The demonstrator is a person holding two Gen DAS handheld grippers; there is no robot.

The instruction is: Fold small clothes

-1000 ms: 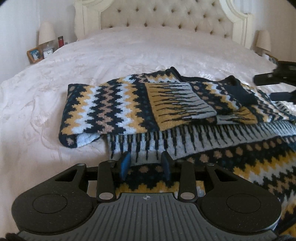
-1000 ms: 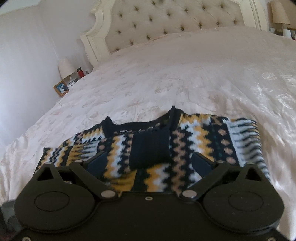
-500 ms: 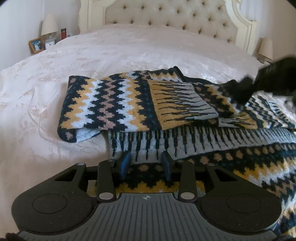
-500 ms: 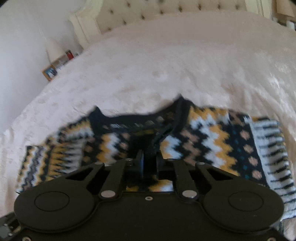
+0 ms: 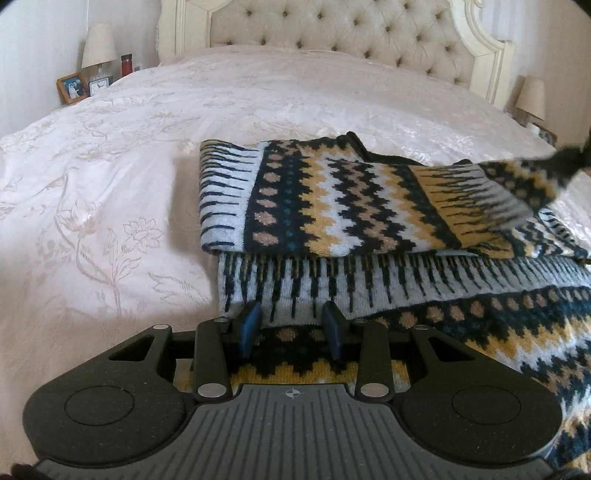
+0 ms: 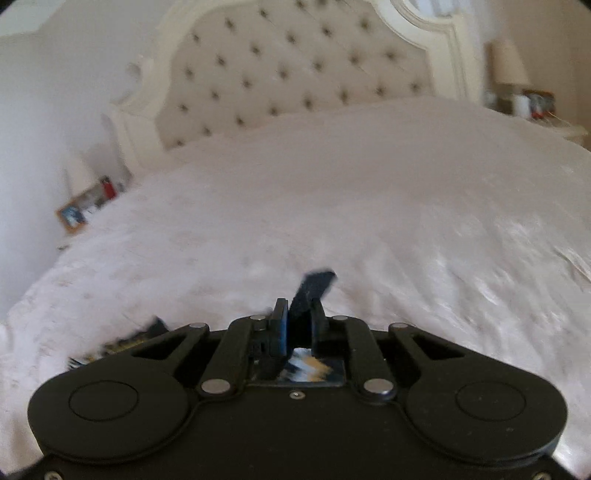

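Right tongs pinch the sweater's navy cuff; left tongs rest part-open on the sweater.

**Two wrist cameras look up the same bed toward the headboard**

The left wrist camera sits low over the foot end of the bed, close above the patterned sweater, looking along the left claw toward the tufted headboard. The right wrist camera rides higher and is blurred, facing the same headboard from further right, over the right claw. Both views share the headboard, the pale bedspread and the framed photo on the left bedside stand, seen again at far left in the right view.
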